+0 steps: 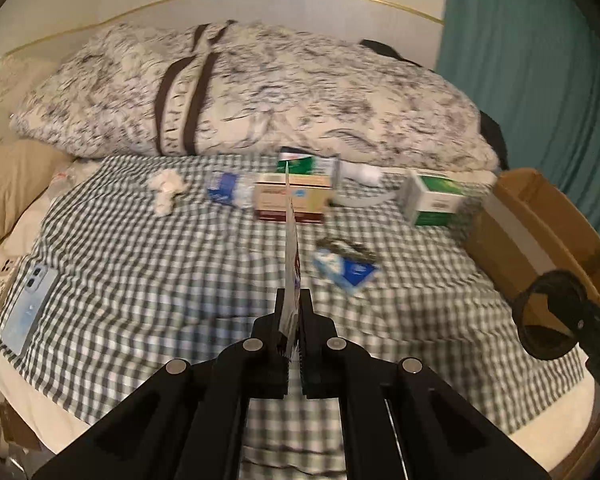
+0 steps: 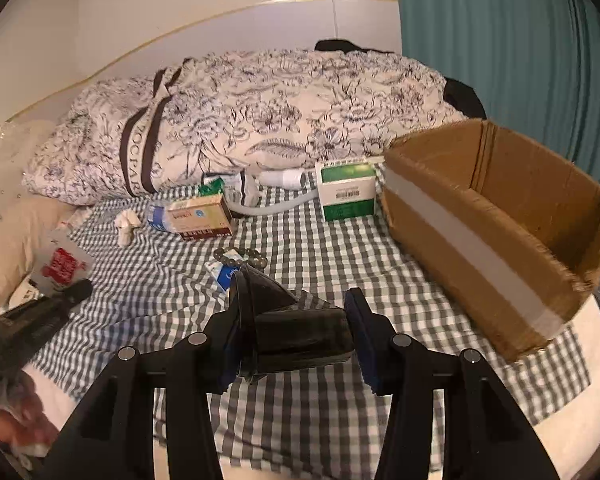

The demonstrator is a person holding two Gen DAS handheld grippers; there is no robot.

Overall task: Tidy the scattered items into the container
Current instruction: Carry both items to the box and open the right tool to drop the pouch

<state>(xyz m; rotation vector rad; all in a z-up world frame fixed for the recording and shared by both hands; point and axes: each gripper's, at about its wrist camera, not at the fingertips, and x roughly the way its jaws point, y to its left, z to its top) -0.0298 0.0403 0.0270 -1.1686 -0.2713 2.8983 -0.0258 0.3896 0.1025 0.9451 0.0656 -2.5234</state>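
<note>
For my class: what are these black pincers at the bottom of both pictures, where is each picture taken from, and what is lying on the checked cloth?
The pincers are two hand-held grippers; a person carries one in each hand. Each has a wide-angle camera looking along its fingers, so each picture is taken from one gripper.

The left gripper is shut on a thin white packet with red print, seen edge-on there and flat in the right view. The right gripper is shut on a black hollow cylinder.

On the checked cloth lie a beige and maroon carton, a plastic bottle with a blue label, a green and white box, a crumpled tissue, a small blue packet and a blue phone. The open cardboard box is on the right, a floral pillow behind.
</note>
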